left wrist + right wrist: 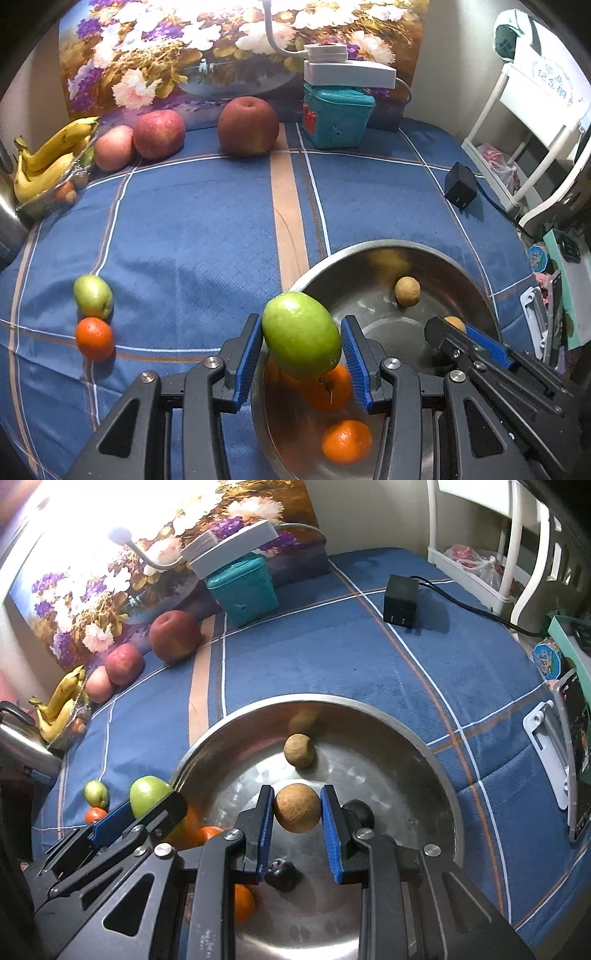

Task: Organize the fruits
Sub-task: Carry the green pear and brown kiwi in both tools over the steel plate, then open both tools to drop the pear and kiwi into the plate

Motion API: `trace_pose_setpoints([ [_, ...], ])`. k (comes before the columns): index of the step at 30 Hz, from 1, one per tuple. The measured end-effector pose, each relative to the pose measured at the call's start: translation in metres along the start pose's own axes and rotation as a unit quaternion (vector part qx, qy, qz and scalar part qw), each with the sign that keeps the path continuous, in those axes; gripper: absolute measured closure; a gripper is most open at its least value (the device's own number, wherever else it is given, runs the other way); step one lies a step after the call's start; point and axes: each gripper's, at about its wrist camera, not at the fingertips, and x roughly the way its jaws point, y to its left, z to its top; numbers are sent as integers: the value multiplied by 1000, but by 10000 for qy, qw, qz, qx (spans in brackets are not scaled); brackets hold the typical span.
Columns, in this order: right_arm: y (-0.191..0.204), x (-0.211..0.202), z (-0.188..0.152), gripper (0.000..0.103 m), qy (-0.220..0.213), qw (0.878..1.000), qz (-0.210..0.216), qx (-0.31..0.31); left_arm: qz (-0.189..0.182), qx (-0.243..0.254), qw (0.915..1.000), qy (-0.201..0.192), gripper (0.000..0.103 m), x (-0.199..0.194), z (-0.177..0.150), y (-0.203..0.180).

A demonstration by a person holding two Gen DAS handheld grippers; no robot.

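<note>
Left wrist view: both tools over the steel bowl
Left tool clamps a green fruit; right tool clamps a brown ball-shaped fruit

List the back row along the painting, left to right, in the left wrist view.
bananas → pale pink apple → red apple → dark red apple → teal box → black charger

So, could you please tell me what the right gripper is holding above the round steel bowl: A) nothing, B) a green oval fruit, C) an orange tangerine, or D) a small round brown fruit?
D: the right gripper has its blue pads pressed on a small round brown fruit over the round steel bowl.
</note>
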Motion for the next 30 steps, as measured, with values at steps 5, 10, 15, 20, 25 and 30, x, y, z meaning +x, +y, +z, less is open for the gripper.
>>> trace_pose_setpoints([
  [5, -1, 6, 0, 76, 37, 10000, -10, 41, -47, 5, 10000, 4, 57, 5, 2, 1],
  [10, -2, 13, 0, 76, 129, 9999, -35, 59, -123, -16, 9999, 32, 57, 6, 2, 2],
  [15, -2, 20, -1, 76, 223, 9997, -74, 53, -150, -7, 9999, 57, 57, 6, 3, 3],
  [20, -2, 21, -2, 76, 284, 9995, -111, 39, -318, -139, 9993, 171, 57, 9, 2, 6],
  [25, -1, 18, -2, 76, 256, 9995, -159, -21, -377, -157, 9990, 170, 59, 8, 1, 6],
  [30, 0, 17, -2, 76, 247, 9995, -173, -47, -407, -148, 9989, 171, 59, 6, 1, 6],
])
